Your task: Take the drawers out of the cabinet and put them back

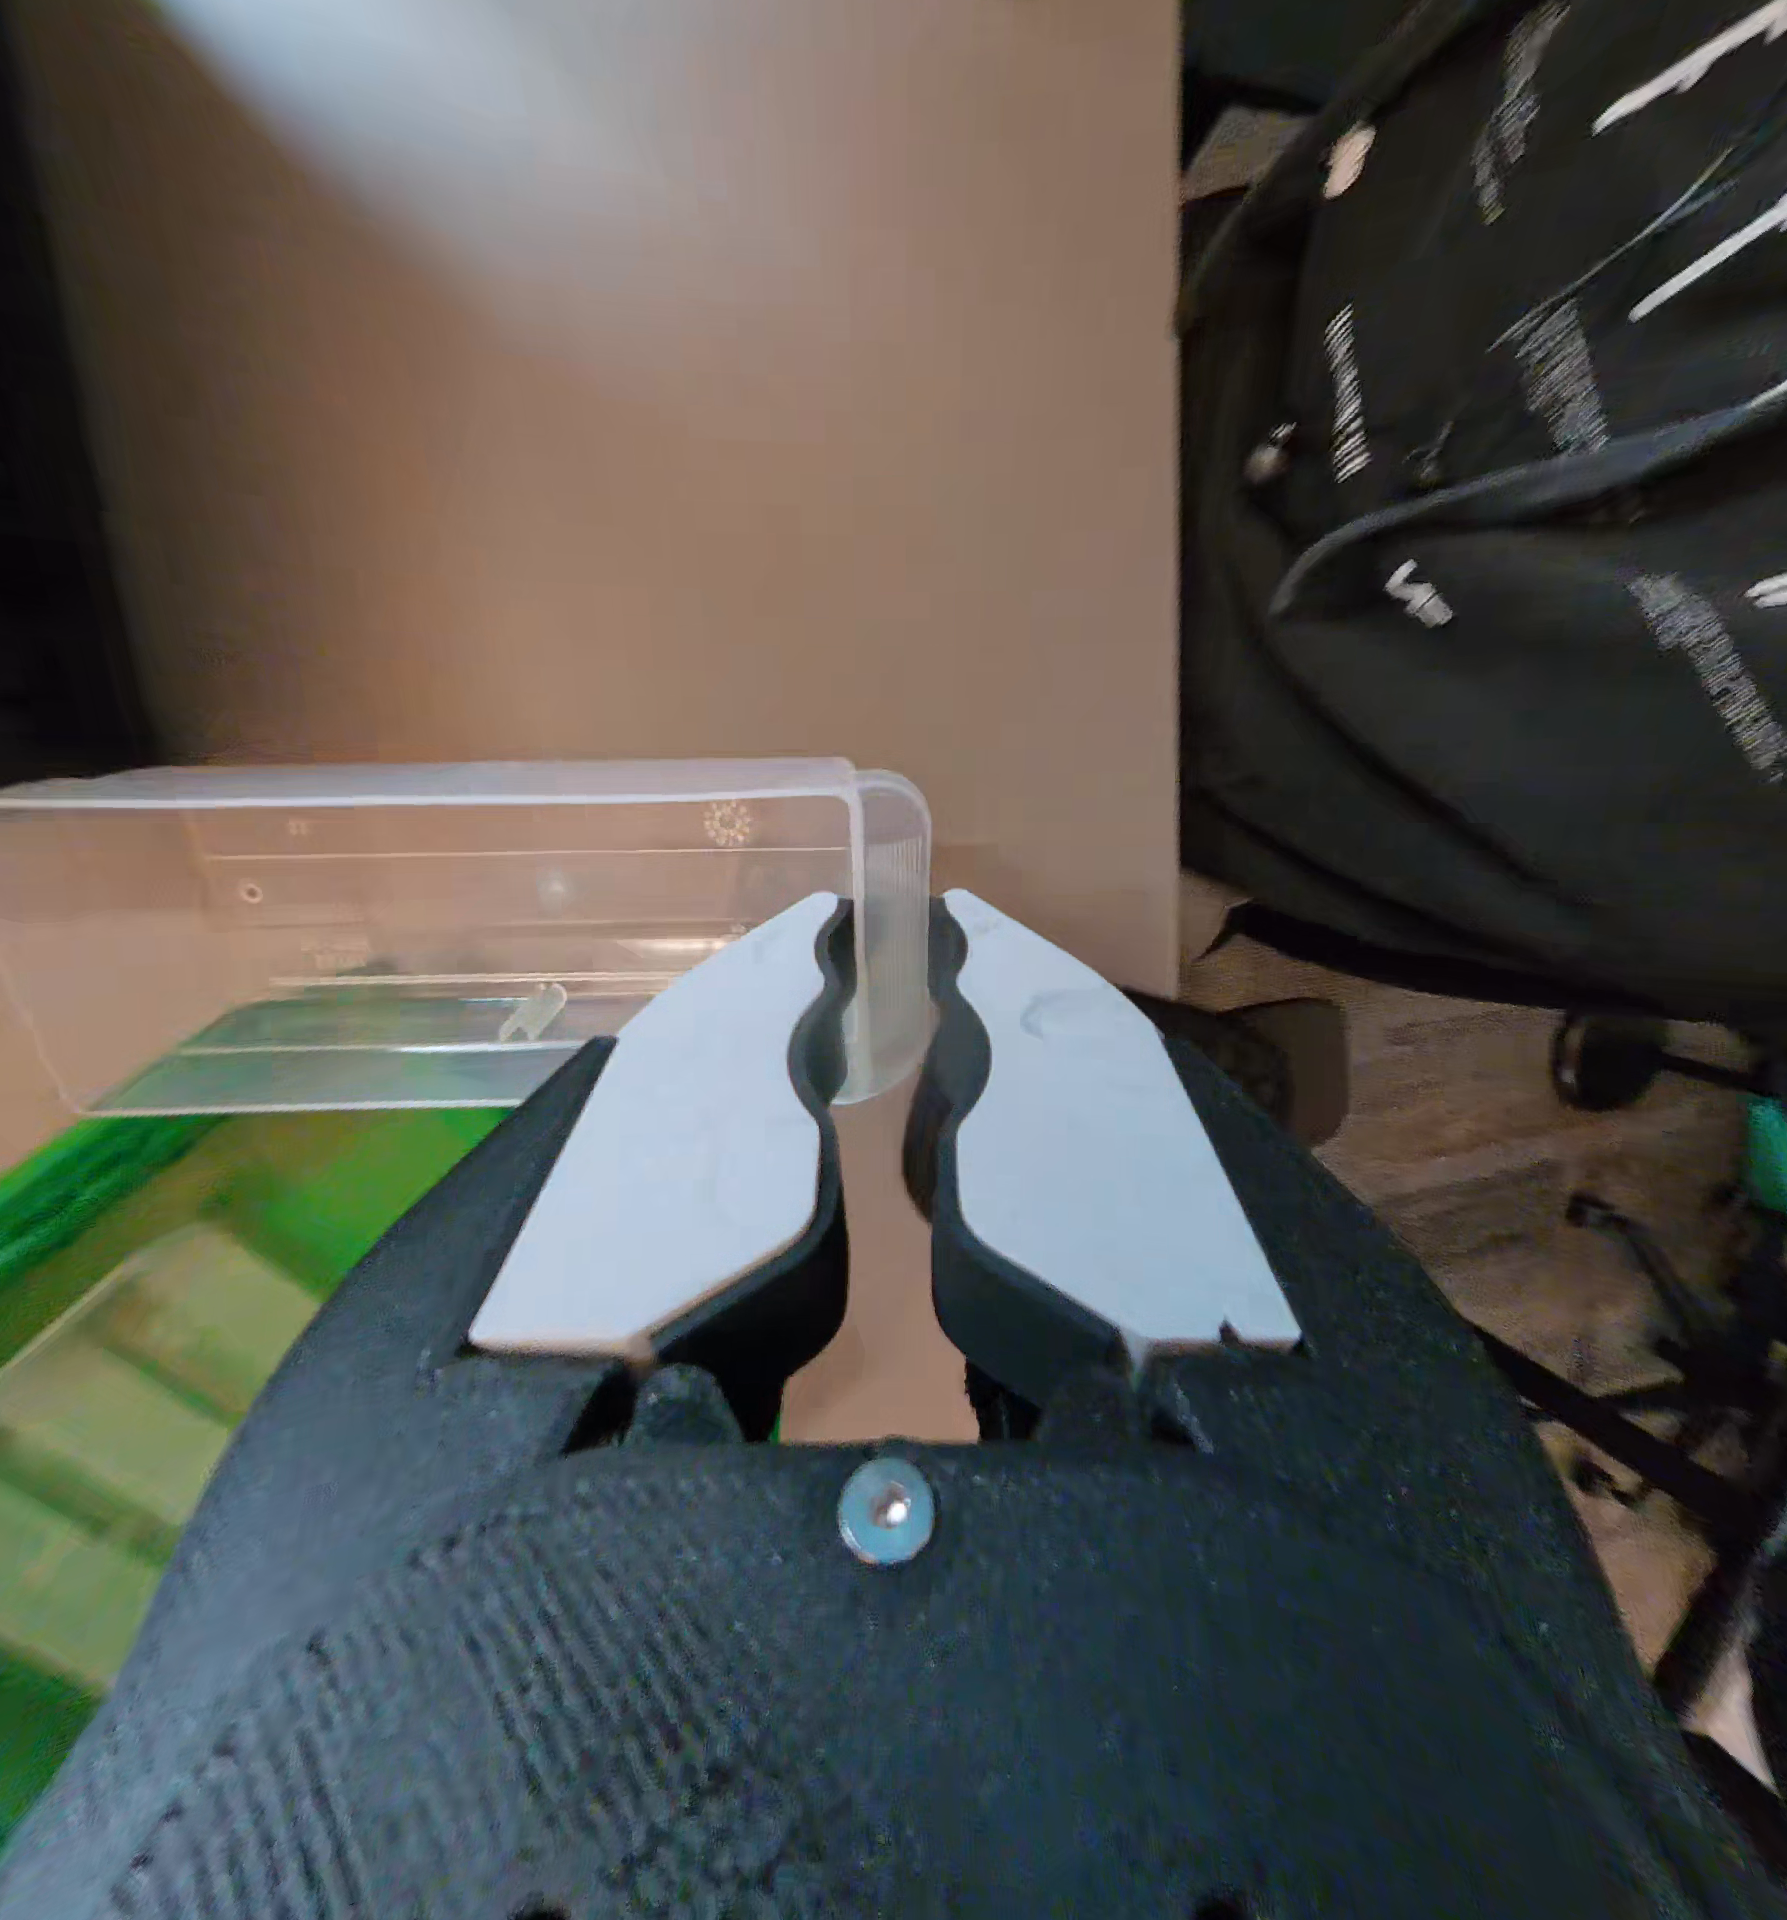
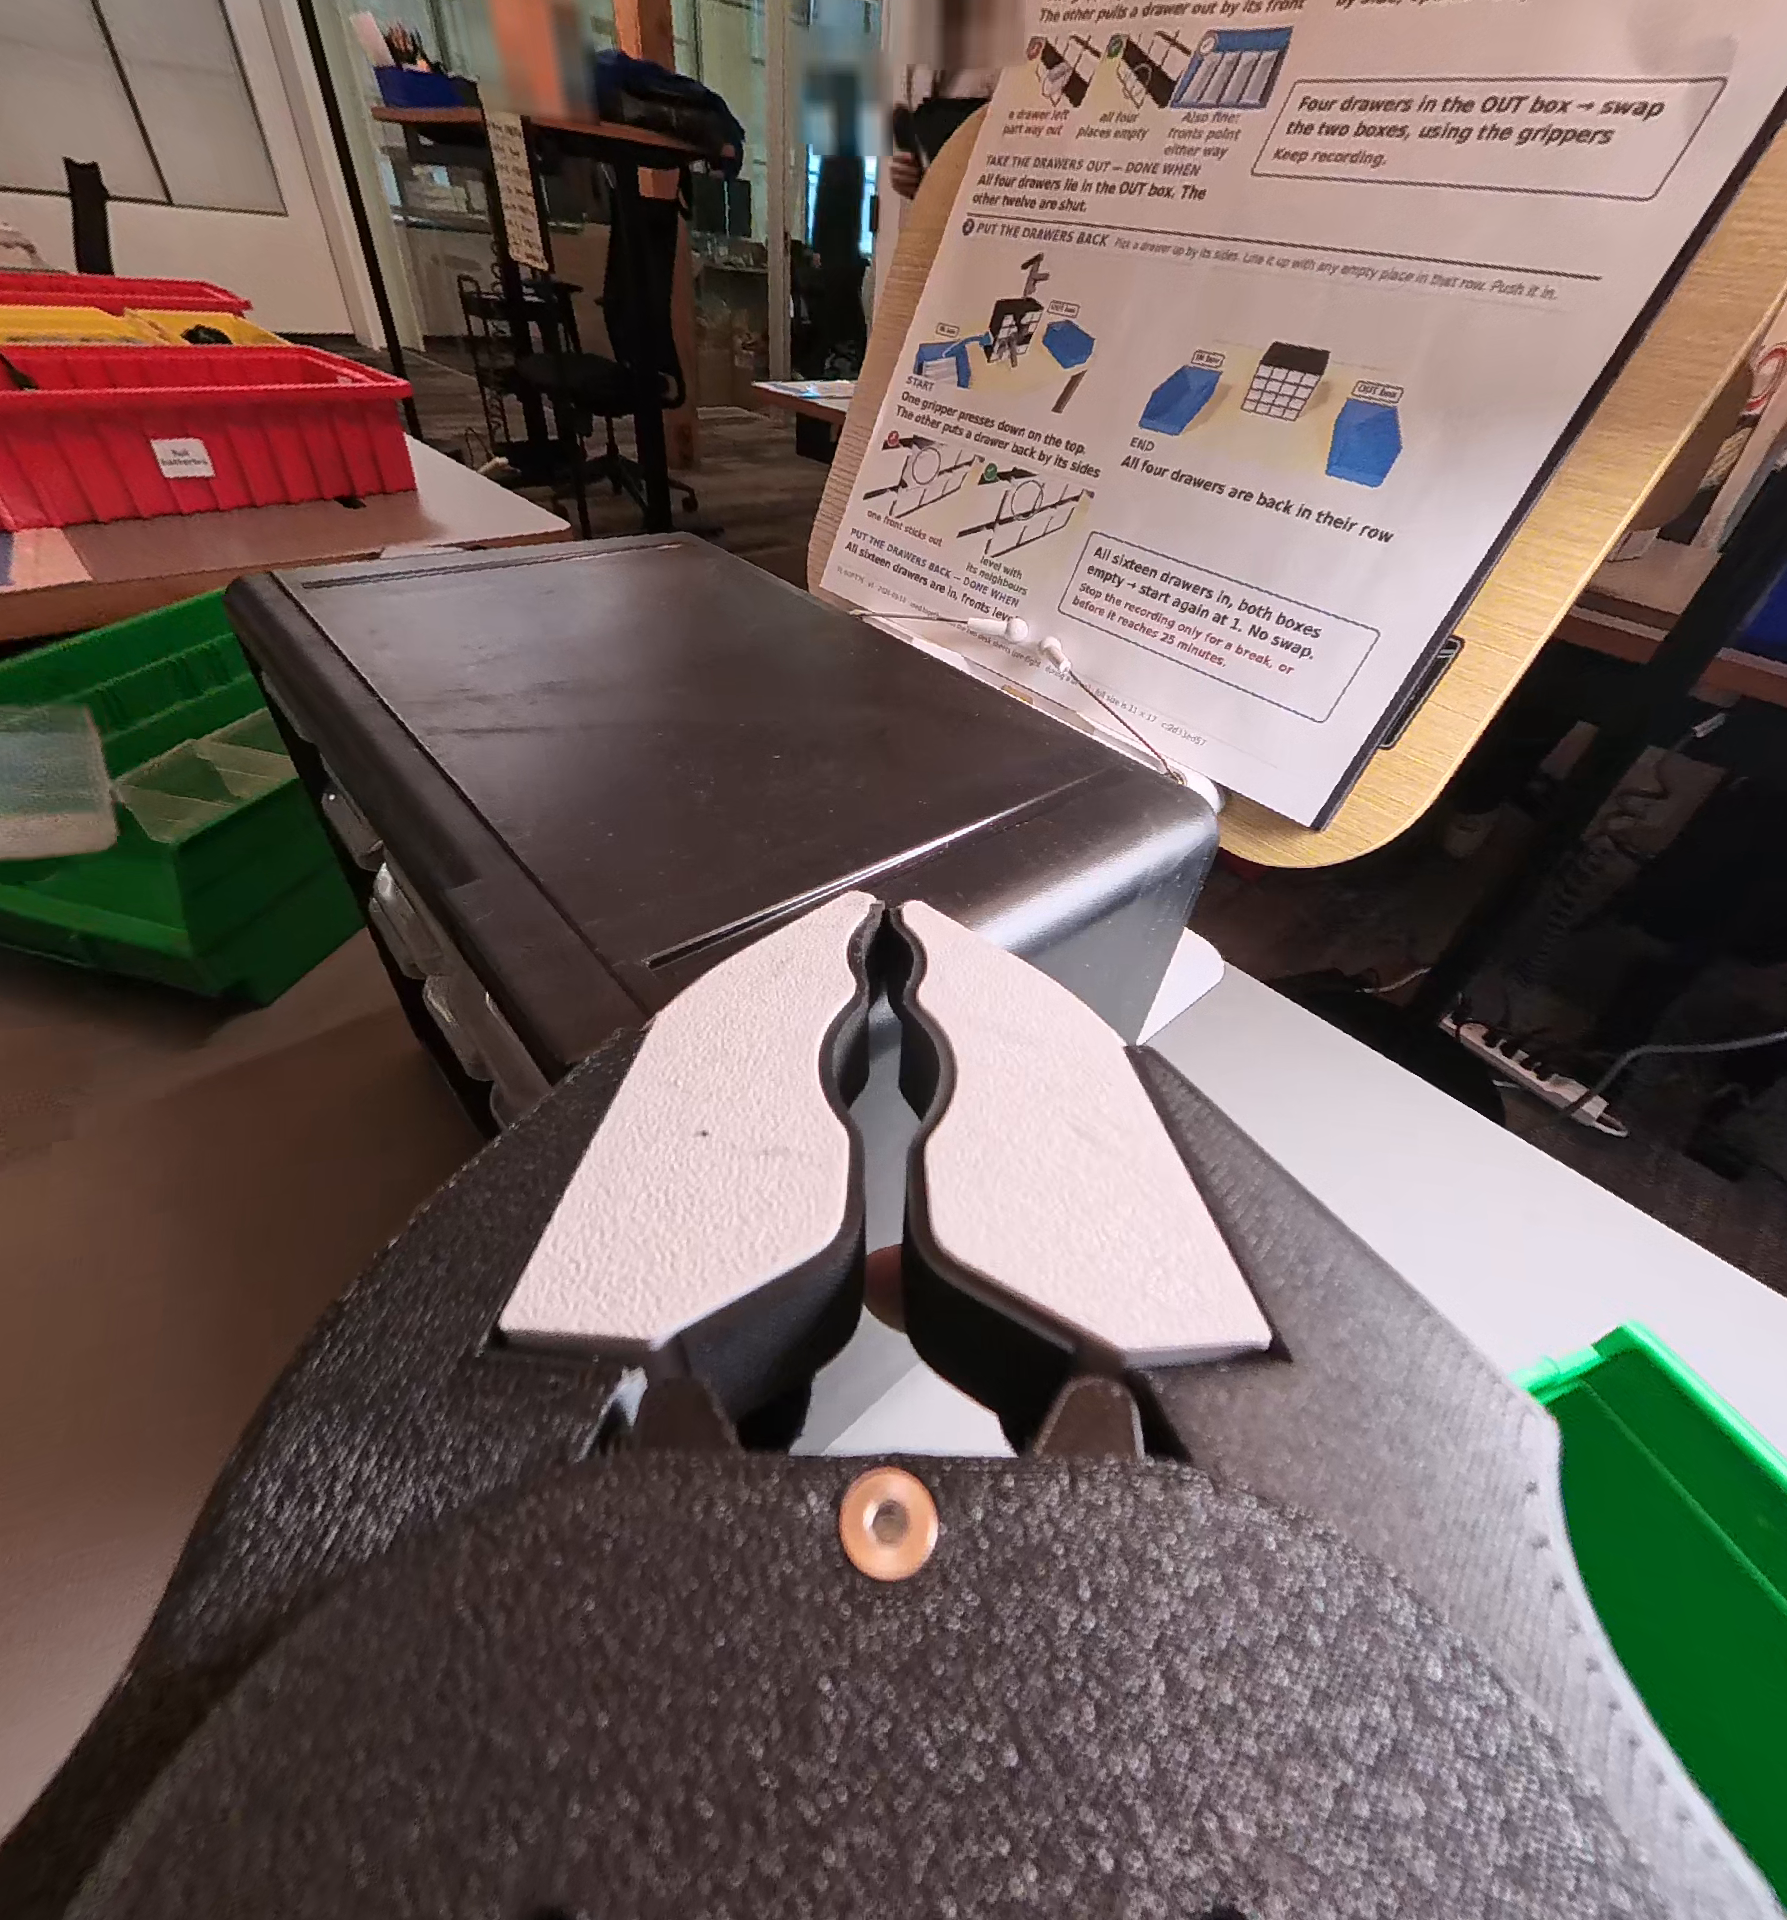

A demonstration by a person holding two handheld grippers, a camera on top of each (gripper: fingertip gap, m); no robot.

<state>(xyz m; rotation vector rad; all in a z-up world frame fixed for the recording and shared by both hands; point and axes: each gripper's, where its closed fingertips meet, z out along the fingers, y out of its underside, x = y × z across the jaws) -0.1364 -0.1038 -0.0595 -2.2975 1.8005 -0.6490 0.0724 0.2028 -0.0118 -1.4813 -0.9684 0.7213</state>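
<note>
Hanging clear empty drawer (image 1: 401, 925), tab-pinched

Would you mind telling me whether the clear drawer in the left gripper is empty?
Empty: the clear drawer, held by its handle in the left gripper, shows nothing inside.

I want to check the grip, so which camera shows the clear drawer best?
The left wrist view: the left gripper pinches the clear drawer by its front tab, over the green bin. The right wrist view shows only a blurred end of it.
</note>
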